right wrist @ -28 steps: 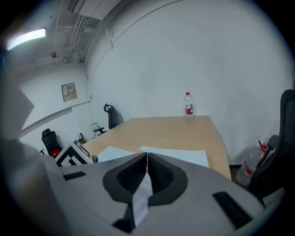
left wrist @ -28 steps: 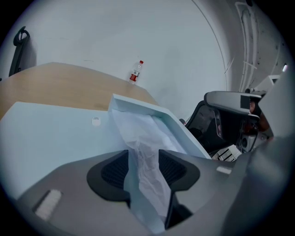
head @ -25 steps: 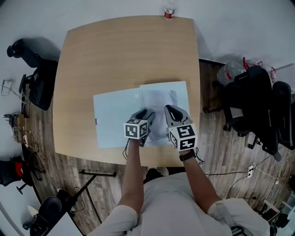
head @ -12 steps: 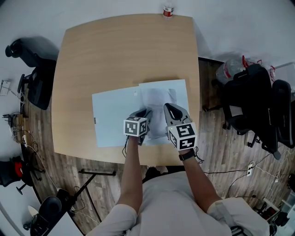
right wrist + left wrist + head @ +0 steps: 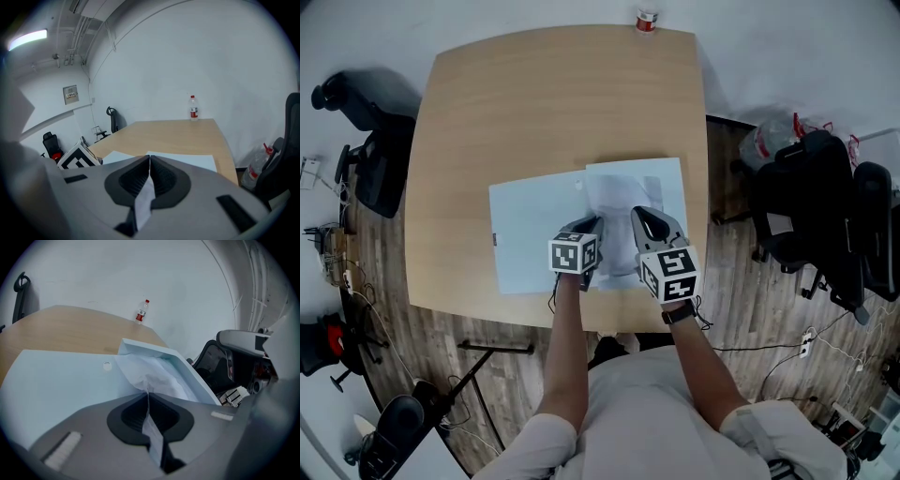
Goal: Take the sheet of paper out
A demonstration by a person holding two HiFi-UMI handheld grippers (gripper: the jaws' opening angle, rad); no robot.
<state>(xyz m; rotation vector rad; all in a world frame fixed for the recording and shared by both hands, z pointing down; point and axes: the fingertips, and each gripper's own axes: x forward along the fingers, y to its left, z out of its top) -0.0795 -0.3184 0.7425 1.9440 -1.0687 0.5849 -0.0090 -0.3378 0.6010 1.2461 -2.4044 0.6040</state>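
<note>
A pale blue folder (image 5: 534, 234) lies open on the wooden table (image 5: 553, 103). Its right half is a pocket (image 5: 187, 373) whose top layer is lifted. A crumpled white sheet of paper (image 5: 154, 376) shows inside the pocket. My left gripper (image 5: 591, 228) has just been closing, and its jaws now pinch the sheet's near edge (image 5: 148, 397), which stands up thin between them. My right gripper (image 5: 641, 219) is beside it, shut on a thin pale strip (image 5: 149, 161) that looks like the folder's top layer.
A small bottle with a red label (image 5: 647, 20) stands at the table's far edge. Black office chairs (image 5: 825, 216) crowd the floor at the right, and another chair (image 5: 370, 159) stands at the left. A clear bag (image 5: 769, 142) sits by the right chairs.
My left gripper's jaws have closed on the sheet's edge. Both hands have stayed in place over the folder's near right part.
</note>
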